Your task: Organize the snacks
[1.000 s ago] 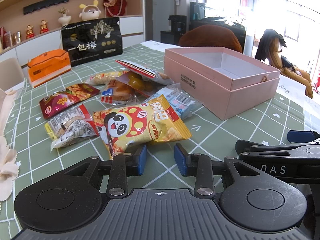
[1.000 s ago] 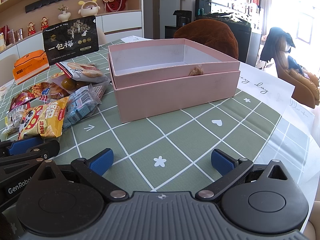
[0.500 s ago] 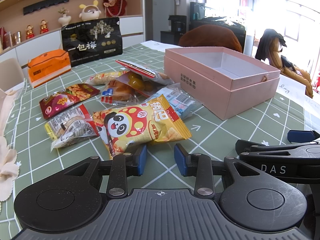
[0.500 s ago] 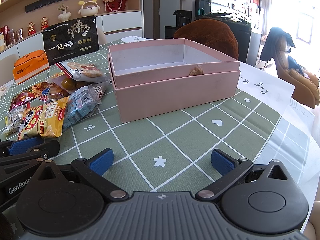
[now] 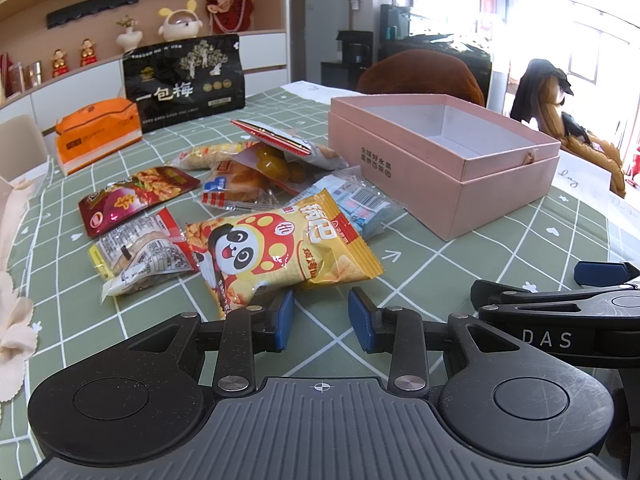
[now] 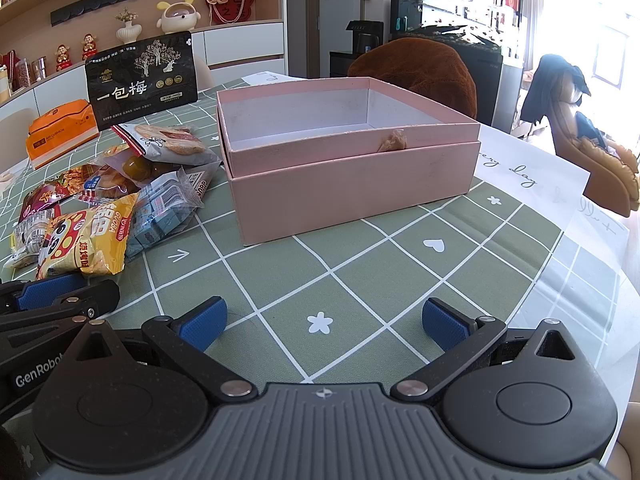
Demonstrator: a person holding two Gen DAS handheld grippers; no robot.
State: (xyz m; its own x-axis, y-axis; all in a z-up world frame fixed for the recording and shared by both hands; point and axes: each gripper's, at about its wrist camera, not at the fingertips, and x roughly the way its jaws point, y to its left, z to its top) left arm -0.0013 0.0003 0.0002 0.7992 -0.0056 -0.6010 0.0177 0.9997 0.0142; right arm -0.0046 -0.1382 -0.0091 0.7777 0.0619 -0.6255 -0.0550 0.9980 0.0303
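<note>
Left wrist: left claw point(image 5: 320, 316) narrowly open, empty; right claw point(image 6: 324, 322) wide, empty.

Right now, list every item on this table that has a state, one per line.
Pink cardboard box: lid off, empty inside.
Yellow panda chip bag: sealed, lying flat.
Black plum pouch: upright.
Orange tissue pack: closed.
Left gripper: jaws narrowly apart, nothing between them.
Right gripper: wide open, empty.

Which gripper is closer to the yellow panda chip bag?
Left. The left gripper sits just short of the yellow panda chip bag, one finger at its near edge. The right gripper is off to the bag's right, facing the pink box.
</note>
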